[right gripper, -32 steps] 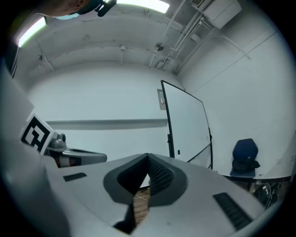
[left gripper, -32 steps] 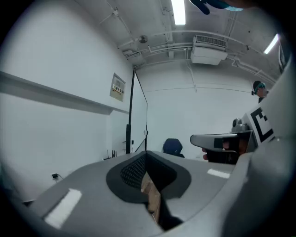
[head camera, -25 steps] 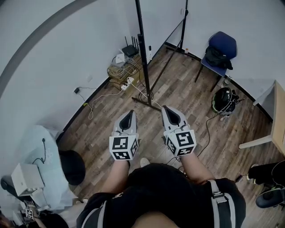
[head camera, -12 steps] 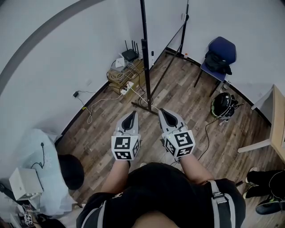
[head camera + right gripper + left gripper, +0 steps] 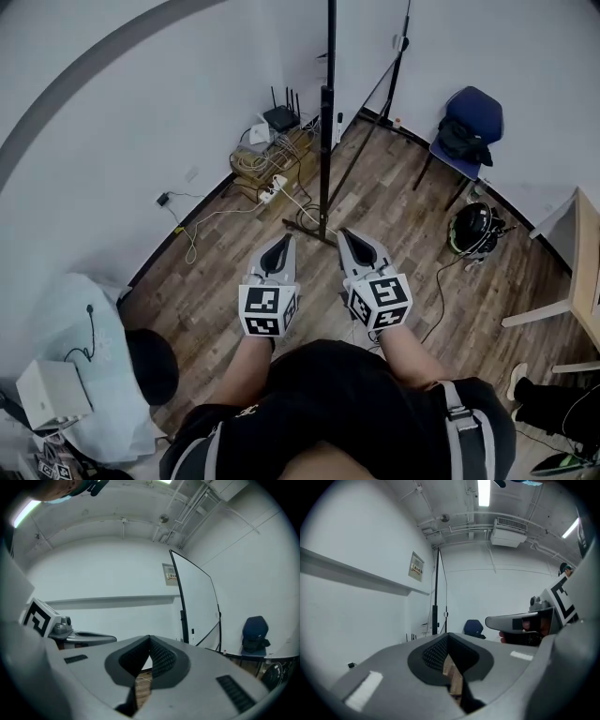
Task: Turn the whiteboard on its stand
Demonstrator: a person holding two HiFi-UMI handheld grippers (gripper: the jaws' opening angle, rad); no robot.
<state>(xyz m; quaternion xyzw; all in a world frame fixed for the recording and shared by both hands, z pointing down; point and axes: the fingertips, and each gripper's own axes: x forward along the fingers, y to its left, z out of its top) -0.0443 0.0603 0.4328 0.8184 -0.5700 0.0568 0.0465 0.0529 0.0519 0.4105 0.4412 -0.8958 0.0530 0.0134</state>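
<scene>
The whiteboard (image 5: 198,607) stands ahead in the room's corner, a white panel in a thin black frame on a black stand. From the head view I see its near upright post (image 5: 327,131) and the stand's foot (image 5: 314,225) on the wood floor. My left gripper (image 5: 278,246) and right gripper (image 5: 359,242) are held side by side, pointing at the stand and a short way from its foot. Both are shut with nothing between the jaws. The left gripper view shows the post (image 5: 435,617) beyond the shut jaw tips.
A router and tangled cables (image 5: 274,141) lie by the wall left of the stand. A blue chair (image 5: 471,120) and a helmet (image 5: 472,228) are at the right, with a table edge (image 5: 587,251) beyond. A black stool (image 5: 154,366) and a white box (image 5: 52,391) sit at the lower left.
The stand's post has shifted rightward in the head view and sits more squarely ahead. Both grippers stay shut and have edged slightly toward the stand's foot.
</scene>
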